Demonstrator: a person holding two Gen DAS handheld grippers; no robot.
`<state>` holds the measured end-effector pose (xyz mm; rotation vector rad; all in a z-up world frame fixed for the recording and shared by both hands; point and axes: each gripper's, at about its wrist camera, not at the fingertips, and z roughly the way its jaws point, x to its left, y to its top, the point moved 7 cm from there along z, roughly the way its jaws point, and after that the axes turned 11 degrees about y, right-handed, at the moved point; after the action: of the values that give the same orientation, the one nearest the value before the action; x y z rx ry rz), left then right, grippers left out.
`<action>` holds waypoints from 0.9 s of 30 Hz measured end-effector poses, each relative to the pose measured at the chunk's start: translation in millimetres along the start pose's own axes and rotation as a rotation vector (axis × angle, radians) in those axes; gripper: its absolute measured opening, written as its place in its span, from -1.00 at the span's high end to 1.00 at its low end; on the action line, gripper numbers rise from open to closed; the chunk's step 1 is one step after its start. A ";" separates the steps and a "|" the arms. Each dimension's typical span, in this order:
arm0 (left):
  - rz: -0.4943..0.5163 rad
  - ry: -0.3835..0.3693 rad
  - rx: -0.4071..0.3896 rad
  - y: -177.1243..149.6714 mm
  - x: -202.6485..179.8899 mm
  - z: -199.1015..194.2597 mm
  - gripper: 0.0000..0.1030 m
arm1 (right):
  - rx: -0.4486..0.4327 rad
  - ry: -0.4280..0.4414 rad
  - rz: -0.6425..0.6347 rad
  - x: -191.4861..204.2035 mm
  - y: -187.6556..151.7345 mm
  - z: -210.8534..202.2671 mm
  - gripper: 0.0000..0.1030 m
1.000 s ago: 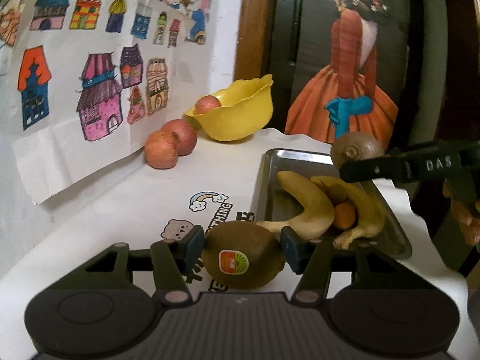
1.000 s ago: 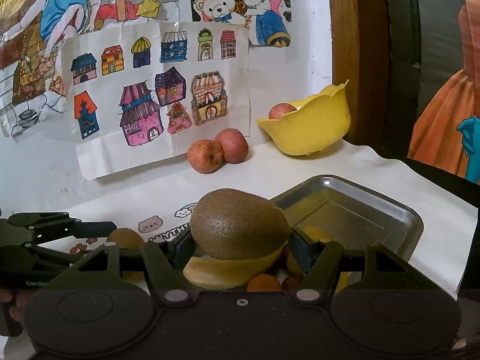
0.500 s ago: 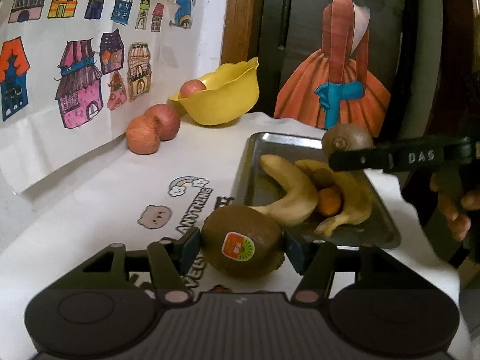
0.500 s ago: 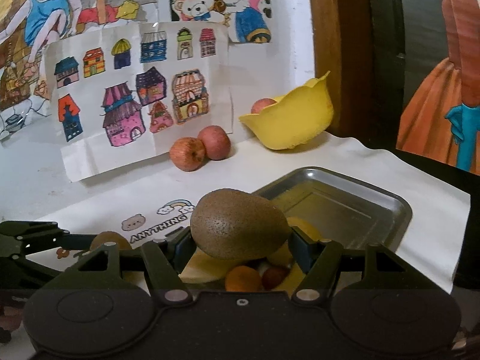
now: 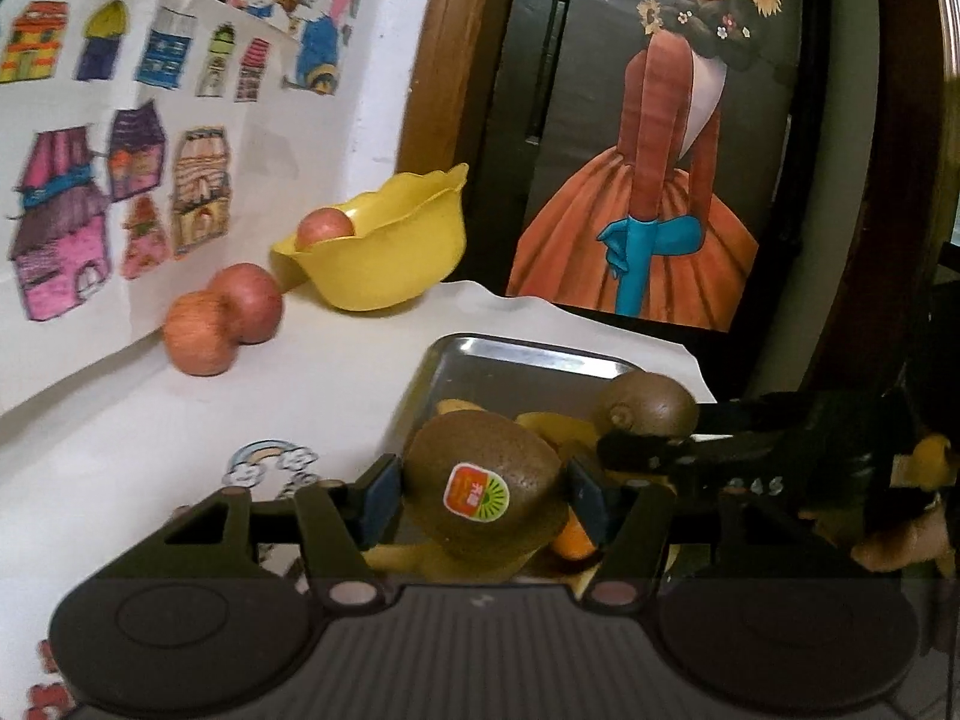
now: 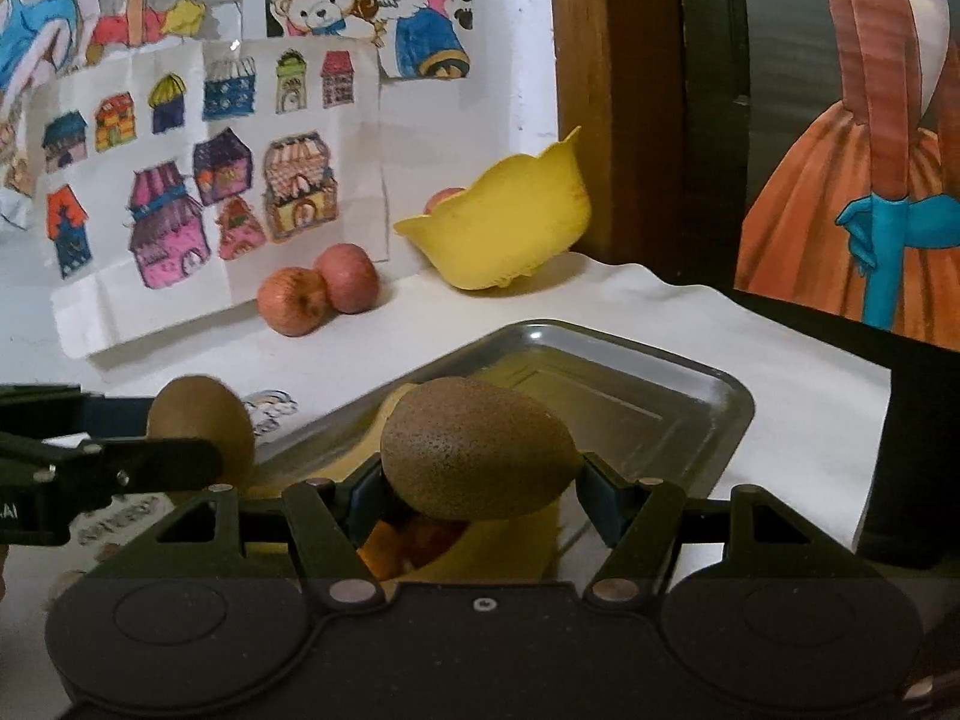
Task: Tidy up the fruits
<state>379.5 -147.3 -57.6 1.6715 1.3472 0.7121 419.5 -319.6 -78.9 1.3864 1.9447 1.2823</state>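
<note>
On the far left of both views, coloured house drawings [image 6: 180, 204] hang on the white wall, and below them two red apples [image 5: 222, 324] sit touching on the white tabletop [image 5: 312, 396]. Just right of them a yellow bowl [image 5: 390, 252] holds a third apple [image 5: 321, 228], which the right wrist view shows only as a sliver above the rim. The left hand-held gripper [image 5: 480, 495] is clamped on a stickered kiwi [image 5: 486, 498]; its label shows only in the left wrist view, while the right wrist view shows this fruit as a plain brown oval at its left edge. Further right lies the metal tray [image 6: 708, 396], with bananas [image 6: 510, 546] and a small orange fruit [image 5: 573, 540] in it, mostly hidden behind the held fruit. The right hand-held gripper [image 6: 480, 495] grips a second kiwi [image 6: 480, 450] above the tray's near end. A painting of a figure in an orange dress [image 5: 648, 222] stands against a dark door, beside a wooden frame, at the right. Compared with a second ago, the stickered kiwi has moved from over the printed cloth to over the tray's near-left edge, and the two grippers are closer together.
</note>
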 end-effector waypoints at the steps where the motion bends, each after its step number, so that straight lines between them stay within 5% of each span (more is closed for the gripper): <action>1: 0.011 0.005 -0.012 0.5 -3.6 2.7 -0.25 | 0.001 -0.003 -0.007 -1.5 -0.1 2.7 -0.33; 20: 0.044 0.017 -0.107 14.6 -29.6 35.8 -0.24 | -0.043 -0.016 0.025 -24.4 2.1 20.7 -0.36; 27: 0.002 -0.005 -0.100 27.9 -34.0 52.9 -0.27 | -0.077 -0.049 0.045 -31.1 9.6 15.2 -0.65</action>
<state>428.5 -195.6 -55.6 1.5946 1.2857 0.7637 448.6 -340.2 -83.0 1.4173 1.8222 1.3168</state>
